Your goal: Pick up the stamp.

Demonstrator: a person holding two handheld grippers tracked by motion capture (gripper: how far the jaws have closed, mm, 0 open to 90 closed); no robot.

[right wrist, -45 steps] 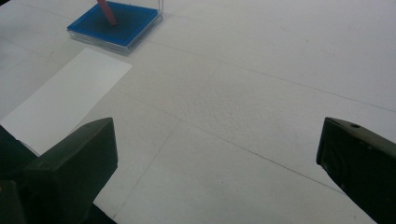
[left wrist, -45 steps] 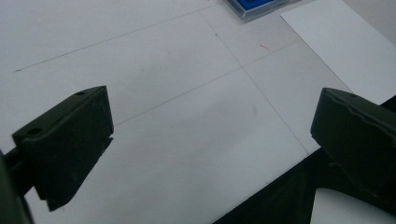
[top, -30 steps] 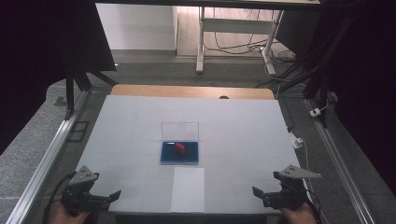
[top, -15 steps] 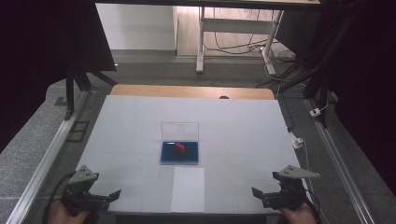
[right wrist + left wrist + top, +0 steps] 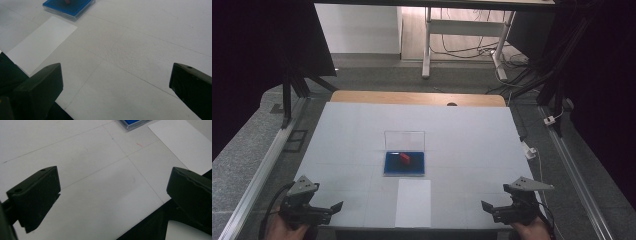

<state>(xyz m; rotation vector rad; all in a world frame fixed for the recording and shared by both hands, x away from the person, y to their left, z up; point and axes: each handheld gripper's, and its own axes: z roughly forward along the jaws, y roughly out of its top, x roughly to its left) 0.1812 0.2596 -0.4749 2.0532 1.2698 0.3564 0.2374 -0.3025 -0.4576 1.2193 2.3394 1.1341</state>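
1. The small red object [image 5: 405, 157] is sitting on the blue base of the clear case [image 5: 404, 164], roughly at the centre of the table [image 5: 352, 135], with the case's transparent lid [image 5: 405, 139] standing upright along its far edge. I cannot tell what the red object is.
2. A white sheet of paper [image 5: 413, 202] is lying just in front of the case, toward your side, between your two grippers.
3. You are holding the left gripper [image 5: 333, 207] at the near left corner of the table, well apart from the case; its jaws are standing wide apart with nothing between them.
4. You are holding the right gripper [image 5: 486, 207] at the near right corner, likewise well apart from the case, jaws spread wide and gripping nothing.
5. Compared with a second ago, almost nothing is changing: both grippers are sitting in the same corners, and the case, the red object and the paper are lying where they were.
6. My reading is that you are pausing at the start position, so the reach toward the case is not yet beginning.
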